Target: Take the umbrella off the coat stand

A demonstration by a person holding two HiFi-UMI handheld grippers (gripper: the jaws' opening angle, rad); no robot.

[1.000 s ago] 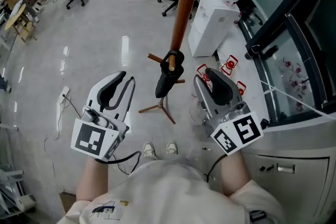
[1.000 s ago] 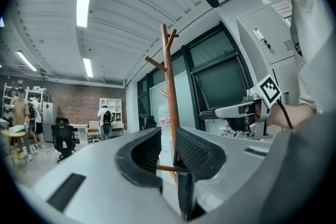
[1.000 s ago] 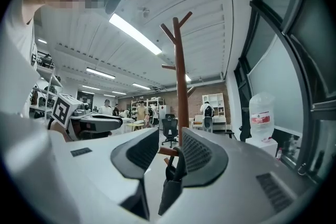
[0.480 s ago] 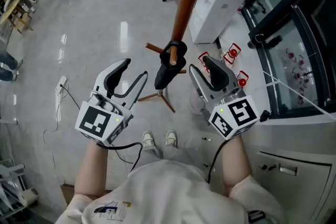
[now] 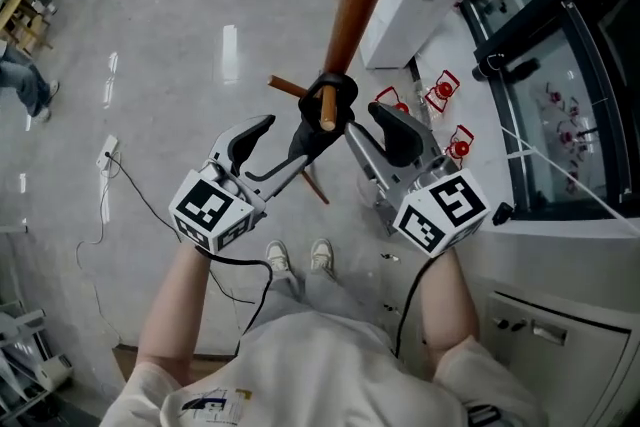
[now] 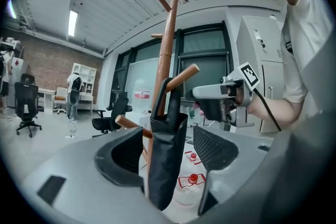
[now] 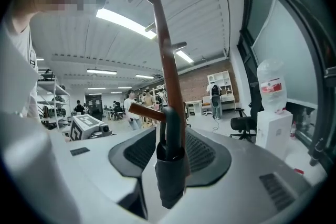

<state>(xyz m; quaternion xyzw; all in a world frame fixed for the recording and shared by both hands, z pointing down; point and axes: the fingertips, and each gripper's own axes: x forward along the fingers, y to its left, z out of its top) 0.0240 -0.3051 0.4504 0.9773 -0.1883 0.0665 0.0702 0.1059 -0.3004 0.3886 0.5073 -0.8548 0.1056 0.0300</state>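
Black umbrella [image 5: 306, 143] hangs inside both grippers: left gripper [image 5: 284, 144] with jaws opening, right gripper [image 5: 368, 123] released, jaws apart.

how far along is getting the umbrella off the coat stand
Done: the left gripper and right gripper are at the black folded umbrella, which hangs by its handle loop on a peg of the brown wooden coat stand.
In hand: the left jaws are opening with the umbrella between them, not gripped; the right gripper is open around it too.
Left: close on it and lift the loop off the peg.
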